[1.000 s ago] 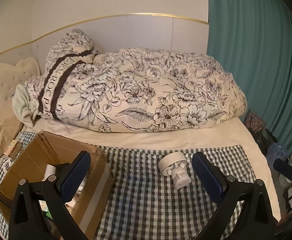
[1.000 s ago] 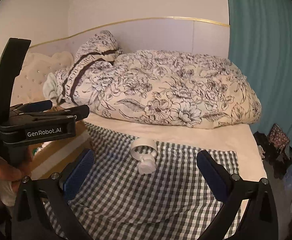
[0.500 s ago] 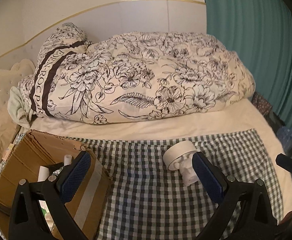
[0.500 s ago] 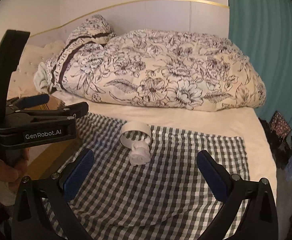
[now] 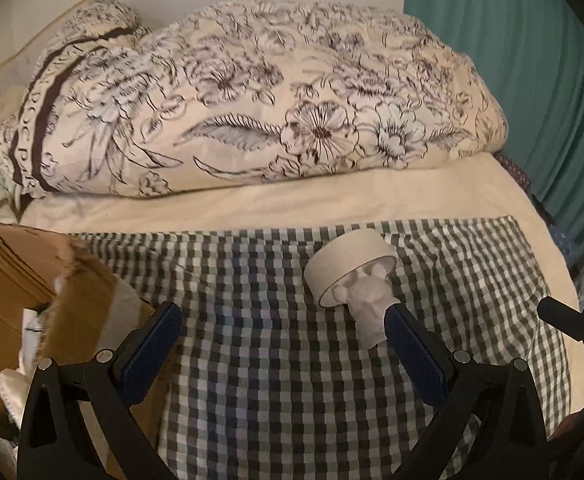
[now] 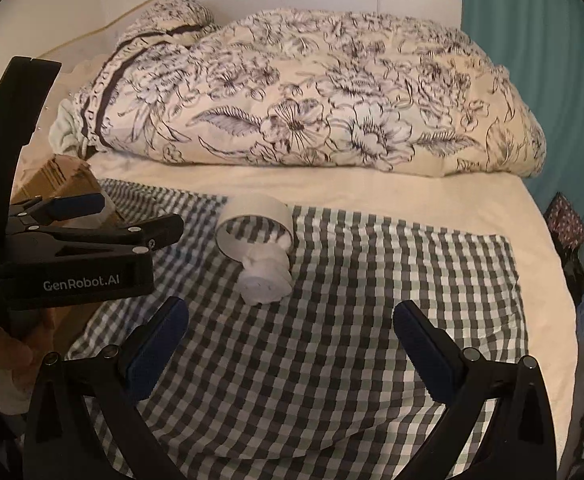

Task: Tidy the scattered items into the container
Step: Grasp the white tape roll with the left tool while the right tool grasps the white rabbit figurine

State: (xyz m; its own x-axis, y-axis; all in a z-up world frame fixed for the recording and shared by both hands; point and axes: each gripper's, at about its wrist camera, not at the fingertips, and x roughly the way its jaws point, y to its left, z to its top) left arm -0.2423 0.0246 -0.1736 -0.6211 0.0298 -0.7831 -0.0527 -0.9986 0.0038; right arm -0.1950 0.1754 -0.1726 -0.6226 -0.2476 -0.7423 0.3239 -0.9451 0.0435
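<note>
Gingham cloth (image 6: pixel 332 340) over cream bedsheet (image 6: pixel 372 196), teal curtain (image 5: pixel 512 80) behind; cardboard box (image 5: pixel 8 280) contents unclear; both my grippers, left (image 5: pixel 280 340) and right (image 6: pixel 292 336), gape empty.

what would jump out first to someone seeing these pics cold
The big floral duvet heaped across the back of the bed, then the white tape roll and small white figurine touching on the checked cloth. A cardboard box sits at the cloth's left edge, and both open grippers hold nothing.
</note>
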